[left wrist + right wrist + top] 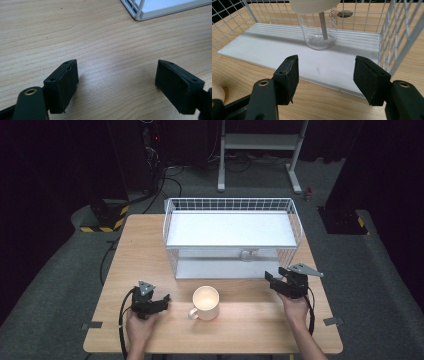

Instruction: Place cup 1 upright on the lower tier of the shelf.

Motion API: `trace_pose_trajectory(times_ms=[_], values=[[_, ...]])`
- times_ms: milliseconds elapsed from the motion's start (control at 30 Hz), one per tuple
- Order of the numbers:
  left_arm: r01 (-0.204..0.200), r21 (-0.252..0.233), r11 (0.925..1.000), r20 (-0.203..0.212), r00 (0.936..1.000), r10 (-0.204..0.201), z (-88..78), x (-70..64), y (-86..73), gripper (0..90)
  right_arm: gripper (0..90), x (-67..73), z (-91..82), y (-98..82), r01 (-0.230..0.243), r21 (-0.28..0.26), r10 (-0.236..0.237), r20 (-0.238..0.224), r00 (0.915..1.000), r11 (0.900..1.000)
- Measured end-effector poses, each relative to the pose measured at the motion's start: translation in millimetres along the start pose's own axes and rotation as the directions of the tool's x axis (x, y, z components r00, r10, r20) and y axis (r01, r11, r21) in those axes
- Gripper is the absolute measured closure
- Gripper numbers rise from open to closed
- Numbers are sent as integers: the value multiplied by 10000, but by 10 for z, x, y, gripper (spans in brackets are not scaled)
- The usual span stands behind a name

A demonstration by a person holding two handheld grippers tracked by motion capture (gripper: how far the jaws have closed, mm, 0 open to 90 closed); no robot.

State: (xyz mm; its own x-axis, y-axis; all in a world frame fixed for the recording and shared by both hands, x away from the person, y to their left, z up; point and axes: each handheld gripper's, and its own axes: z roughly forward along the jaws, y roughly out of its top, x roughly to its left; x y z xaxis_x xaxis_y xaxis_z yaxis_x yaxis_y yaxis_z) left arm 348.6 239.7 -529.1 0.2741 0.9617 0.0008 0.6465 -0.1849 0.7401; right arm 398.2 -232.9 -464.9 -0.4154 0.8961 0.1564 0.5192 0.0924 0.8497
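High view, left to right. Left gripper (pixel 161 301): black plastic, grey three-cornered plate on top, resting low on the pale wood-grain desk (pixel 140 255); fingers (pixel 62 83) spread wide, nothing between them, bare desk ahead.

Cream glazed ceramic mug (pixel 205 303): upright, mouth up, handle towards the left gripper, standing on the desk just right of the left fingers and well apart from the right gripper; the left hand is judged nearer for a grasp.

White wire-mesh basket (pixel 295 222): two tiers of smooth white shelf board, at the desk's far middle. Clear glass beaker (pixel 320 30): upright on the lower board, straight ahead of the right fingers.

Right gripper (pixel 274 279): black, at the basket's near right corner, fingers (pixel 290 75) parted and empty.
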Motion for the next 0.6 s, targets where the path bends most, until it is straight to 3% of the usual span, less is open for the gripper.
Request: trace_pose_trajectory(times_ms=[600], values=[[-3,2,10000,-1,10000,3,0,0,0,189,362,-116,-199,-76,-87,-197,89,87,9999,9998]])
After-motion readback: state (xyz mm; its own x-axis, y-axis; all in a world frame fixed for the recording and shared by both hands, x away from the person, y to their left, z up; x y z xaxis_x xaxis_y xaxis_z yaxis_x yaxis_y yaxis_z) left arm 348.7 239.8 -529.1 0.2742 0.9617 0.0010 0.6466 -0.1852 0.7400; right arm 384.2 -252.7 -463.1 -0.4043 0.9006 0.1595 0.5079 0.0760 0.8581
